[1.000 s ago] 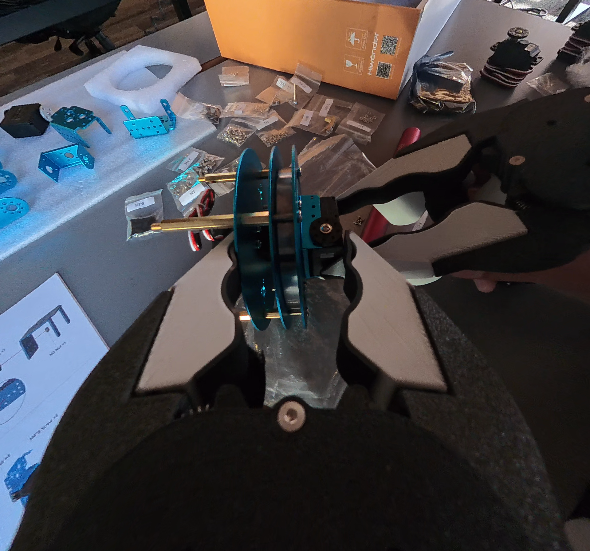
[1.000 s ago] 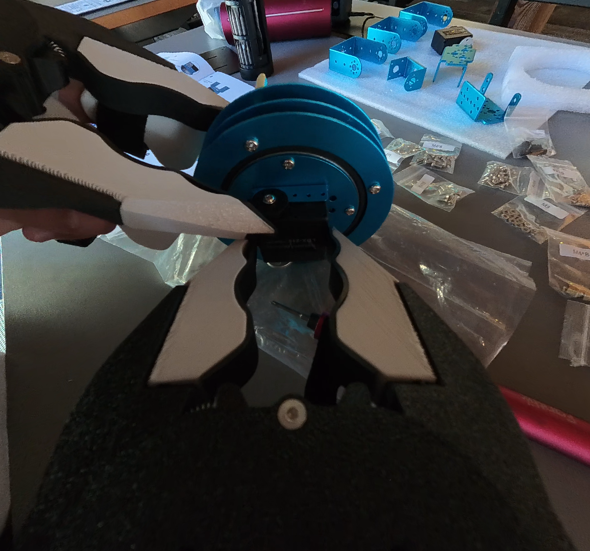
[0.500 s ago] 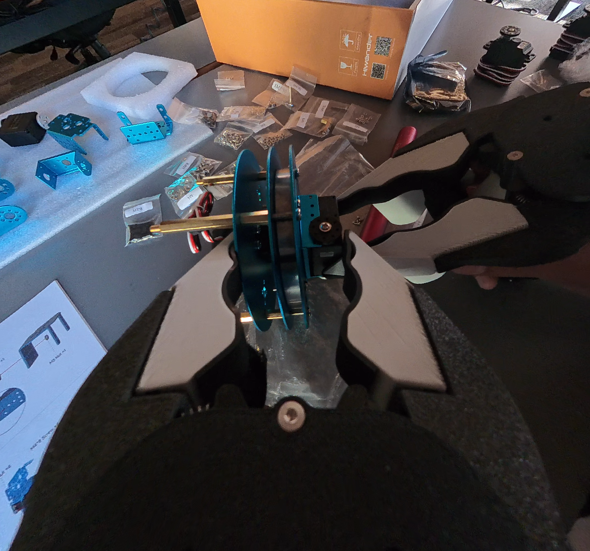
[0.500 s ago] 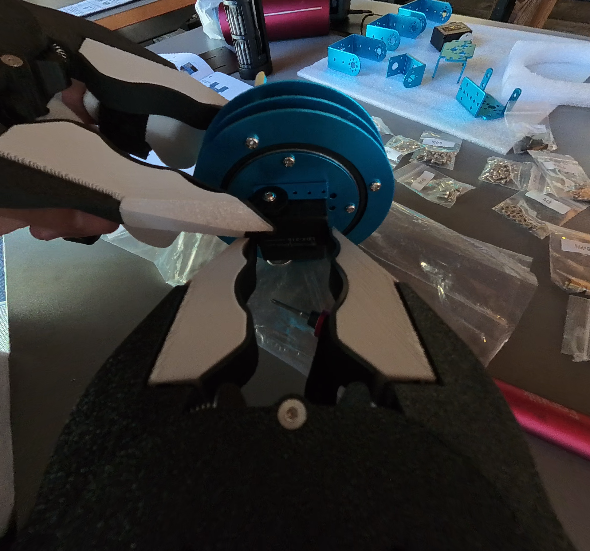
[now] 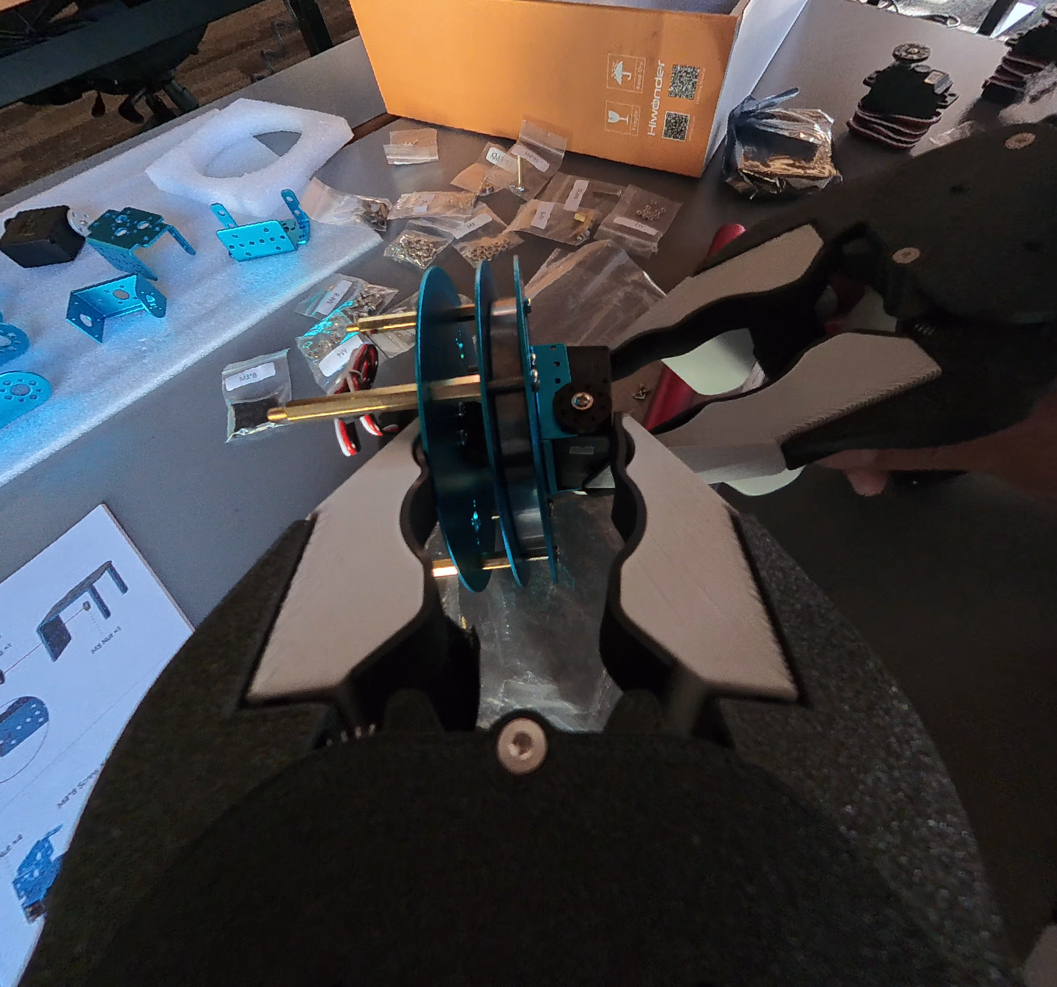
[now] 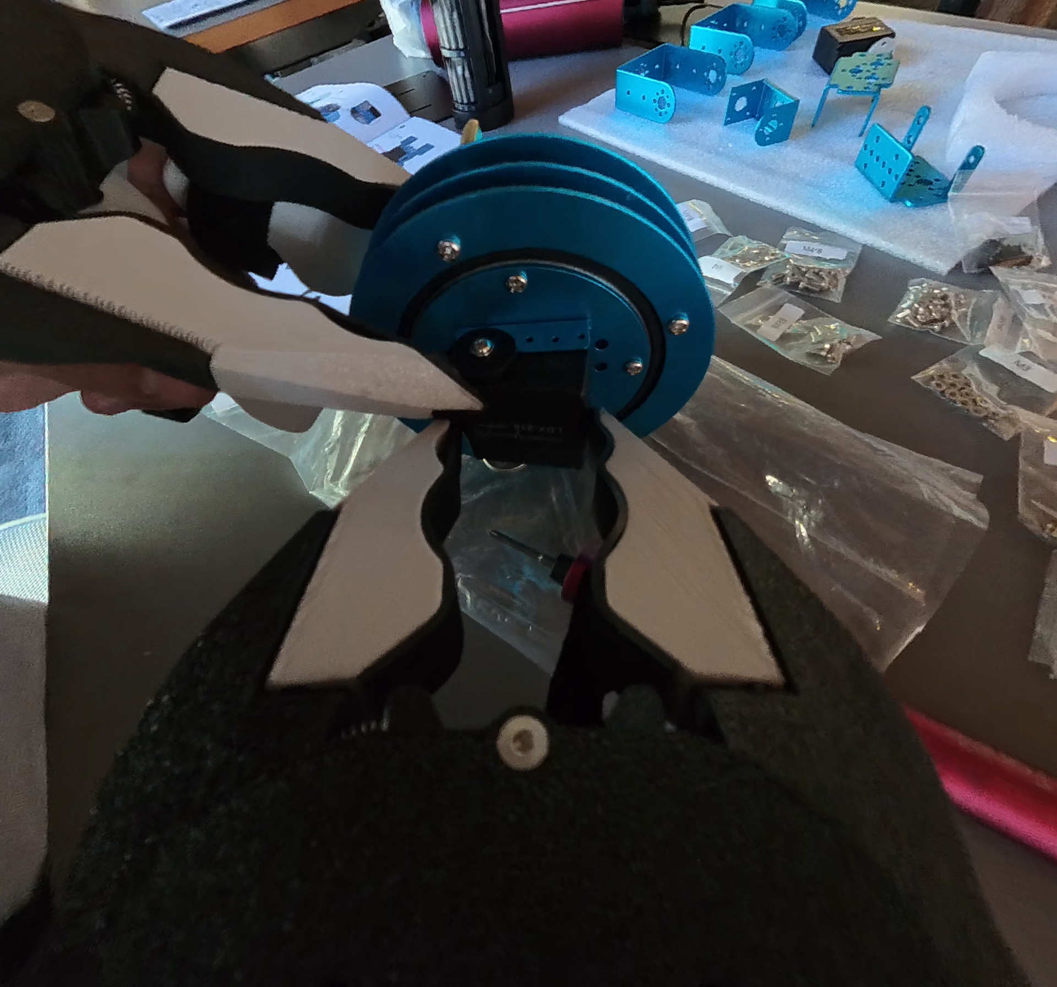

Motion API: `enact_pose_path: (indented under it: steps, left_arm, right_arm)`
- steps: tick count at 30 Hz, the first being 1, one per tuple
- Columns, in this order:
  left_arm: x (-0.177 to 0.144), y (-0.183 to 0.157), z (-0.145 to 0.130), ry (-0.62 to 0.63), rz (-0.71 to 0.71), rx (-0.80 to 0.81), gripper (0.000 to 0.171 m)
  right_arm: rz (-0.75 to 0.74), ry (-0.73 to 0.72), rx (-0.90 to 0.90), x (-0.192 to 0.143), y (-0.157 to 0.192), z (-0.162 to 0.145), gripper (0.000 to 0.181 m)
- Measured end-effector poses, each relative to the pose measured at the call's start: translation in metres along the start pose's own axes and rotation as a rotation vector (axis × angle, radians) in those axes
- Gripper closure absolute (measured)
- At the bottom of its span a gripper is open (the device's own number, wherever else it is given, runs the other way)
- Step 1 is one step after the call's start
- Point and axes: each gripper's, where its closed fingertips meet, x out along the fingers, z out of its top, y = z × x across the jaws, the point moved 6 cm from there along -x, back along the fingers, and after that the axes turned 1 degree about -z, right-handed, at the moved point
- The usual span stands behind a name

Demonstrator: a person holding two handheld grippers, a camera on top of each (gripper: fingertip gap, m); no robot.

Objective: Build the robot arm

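Note:
A blue disc assembly [image 5: 446, 416] of three round plates on brass standoffs [image 5: 349, 405], with a black servo [image 5: 577, 382] on a blue bracket, is held above the table. My left gripper [image 5: 517, 439] is shut across it, one finger against the outer plate and one against the servo side. My right gripper [image 6: 523, 422] is shut on the black servo [image 6: 526, 387] at the face of the assembly [image 6: 658, 284]. The right gripper [image 5: 629, 387] reaches in from the right in the left wrist view. The left gripper [image 6: 443, 293] reaches in from the left in the right wrist view.
An open orange box [image 5: 515, 56] stands at the back. A white foam sheet [image 6: 829, 170] bears blue brackets [image 6: 669, 79]. Small bags of screws [image 5: 475, 227] and a large clear bag [image 6: 801, 502] lie under the assembly. An instruction sheet [image 5: 68, 645], a red tool handle [image 6: 984, 788] and a red cylinder [image 6: 560, 4] are nearby. My two grippers' fingertips are within a few centimetres of each other.
Both grippers keep their hold on the assembly. The held assembly has drifted only slightly over the table; nothing was let go or taken.

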Motion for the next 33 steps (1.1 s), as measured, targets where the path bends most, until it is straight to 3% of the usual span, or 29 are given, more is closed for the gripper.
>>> enact_pose_path:
  steps: [33]
  left_arm:
    - [0.0006, 0.0007, -0.0003, -0.013, 0.014, -0.009, 0.112]
  right_arm:
    - [0.094, 0.035, -0.012, 0.0025, -0.0068, 0.0016, 0.137]
